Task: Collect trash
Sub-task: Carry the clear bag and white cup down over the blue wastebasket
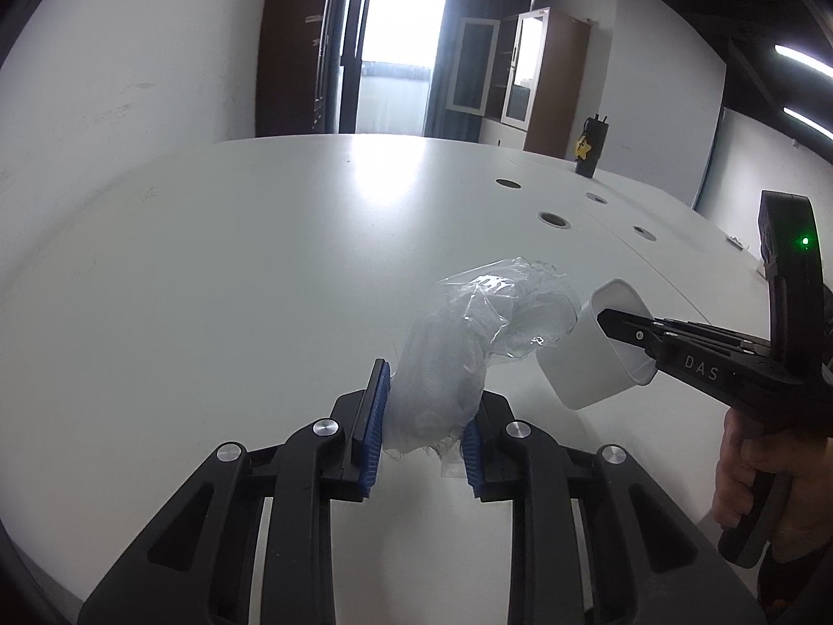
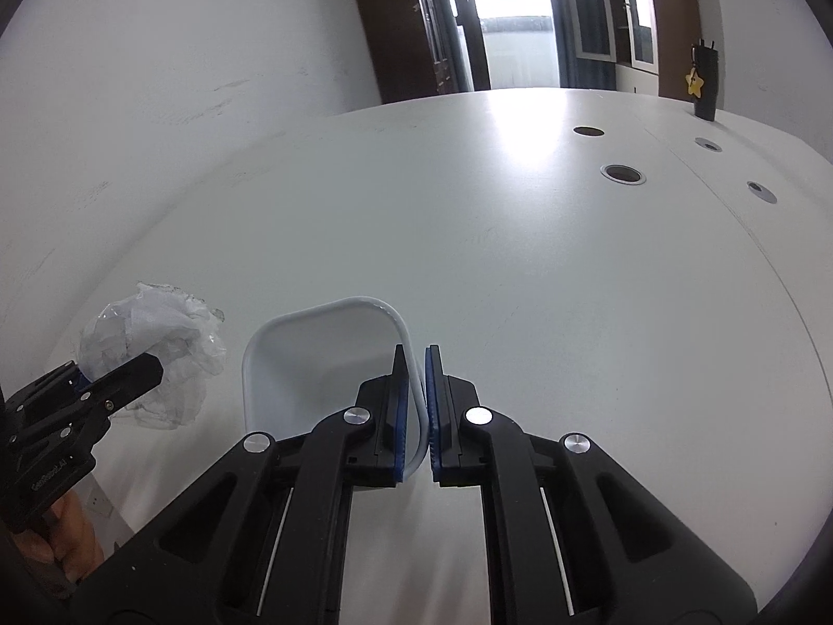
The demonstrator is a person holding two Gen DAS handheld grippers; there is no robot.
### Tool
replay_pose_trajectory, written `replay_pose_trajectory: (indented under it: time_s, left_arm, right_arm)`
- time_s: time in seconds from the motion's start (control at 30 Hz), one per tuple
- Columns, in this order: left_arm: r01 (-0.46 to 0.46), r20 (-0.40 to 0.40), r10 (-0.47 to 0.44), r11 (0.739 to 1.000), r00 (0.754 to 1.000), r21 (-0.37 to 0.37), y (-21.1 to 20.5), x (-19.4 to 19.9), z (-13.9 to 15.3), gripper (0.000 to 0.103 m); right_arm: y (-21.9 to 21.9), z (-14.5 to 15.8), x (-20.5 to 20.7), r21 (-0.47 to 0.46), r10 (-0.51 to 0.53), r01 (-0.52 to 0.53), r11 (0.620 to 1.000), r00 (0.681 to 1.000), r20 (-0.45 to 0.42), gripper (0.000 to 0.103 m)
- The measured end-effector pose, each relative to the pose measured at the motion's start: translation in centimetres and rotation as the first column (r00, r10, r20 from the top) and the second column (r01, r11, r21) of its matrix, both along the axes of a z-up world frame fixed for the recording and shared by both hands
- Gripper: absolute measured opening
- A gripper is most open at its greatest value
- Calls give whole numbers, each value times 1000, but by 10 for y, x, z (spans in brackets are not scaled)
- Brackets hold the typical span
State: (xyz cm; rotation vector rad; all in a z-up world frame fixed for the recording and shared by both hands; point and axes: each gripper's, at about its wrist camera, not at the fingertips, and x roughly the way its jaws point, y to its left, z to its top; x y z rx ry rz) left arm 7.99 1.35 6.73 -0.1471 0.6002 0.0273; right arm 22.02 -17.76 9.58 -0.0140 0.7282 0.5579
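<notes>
Over the white table (image 1: 208,271), our left gripper (image 1: 424,406) is clamped on crumpled clear plastic wrap (image 1: 468,333), lifted off the surface. Just beside it, our right gripper (image 2: 416,401) pinches the white bin (image 2: 312,359) by its rim wall, bin tilted toward the wrap.

Office meeting room: long white table (image 1: 260,260) with cable grommets (image 1: 554,219), glass-door cabinets (image 1: 520,73).

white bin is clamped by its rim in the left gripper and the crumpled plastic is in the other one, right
Not quite: the sides are swapped. The right gripper is shut on the rim of the white bin, as the right wrist view shows. The left gripper holds the crumpled plastic.
</notes>
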Motion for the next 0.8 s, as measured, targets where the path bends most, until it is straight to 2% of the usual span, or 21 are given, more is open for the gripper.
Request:
replay_pose_trajectory:
  time_s: [0.1,0.23,0.43,0.63,0.8]
  left_arm:
    - [-14,10,14,999,1000,-47,3,-24,-5,24]
    - [-37,15,39,993,999,-108,8,-57,-15,24]
    - [17,-24,-21,985,1000,-173,3,-101,-37,24]
    - [26,-11,-28,986,1000,-164,-4,-136,-47,24]
    - [26,-37,-31,990,999,-138,-13,-154,-66,24]
  right_arm:
    - [-7,1,-33,-9,2,-2,1000,999,33,6]
    - [-23,-8,-74,6,4,-4,1000,1000,29,6]
    - [-40,-20,-142,23,42,-43,999,998,40,6]
    - [-51,-27,-191,2,59,-59,998,996,66,6]
    - [-62,-43,-221,-24,58,-56,998,997,59,6]
